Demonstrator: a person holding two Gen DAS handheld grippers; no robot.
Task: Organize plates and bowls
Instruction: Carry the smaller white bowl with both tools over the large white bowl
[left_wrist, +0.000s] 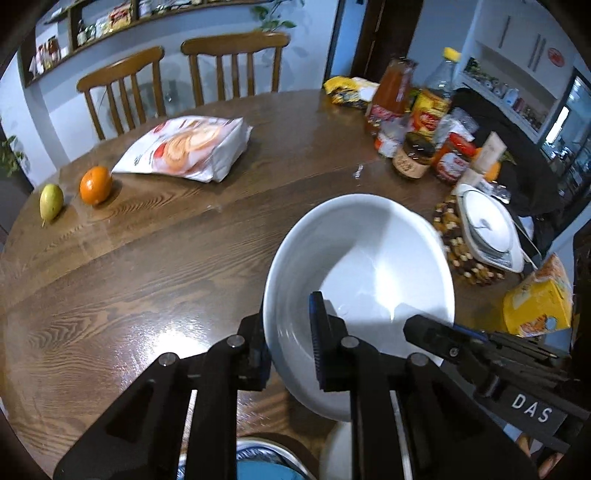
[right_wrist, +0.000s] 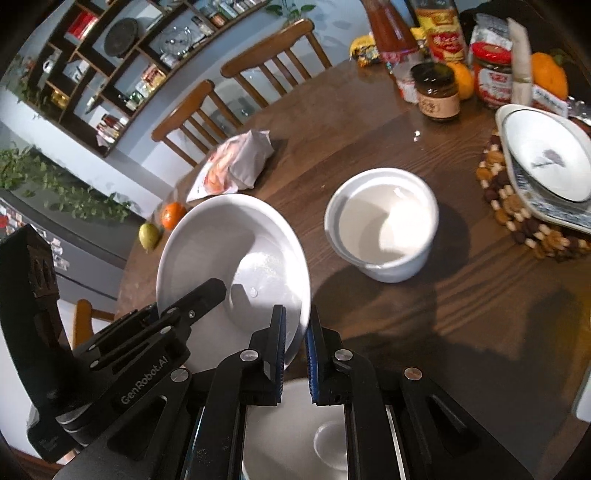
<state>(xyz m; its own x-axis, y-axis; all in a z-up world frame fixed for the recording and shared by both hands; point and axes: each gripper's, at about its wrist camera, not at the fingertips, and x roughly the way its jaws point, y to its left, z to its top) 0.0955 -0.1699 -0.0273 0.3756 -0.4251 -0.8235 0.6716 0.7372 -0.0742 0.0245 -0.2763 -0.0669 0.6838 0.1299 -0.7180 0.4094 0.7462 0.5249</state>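
Observation:
A large white bowl hangs tilted above the wooden table, held by both grippers. My left gripper is shut on the bowl's near-left rim, one finger inside and one outside. My right gripper is shut on the opposite rim of the same bowl. Each gripper shows in the other's view: the right gripper and the left gripper. A smaller white bowl stands on the table. A stack of plates rests on a beaded trivet. Below my right gripper lies another white dish.
Jars, bottles and packets crowd the far right of the table. A white snack bag, an orange and a pear lie at the left. A yellow box sits at the right edge. Two chairs stand behind.

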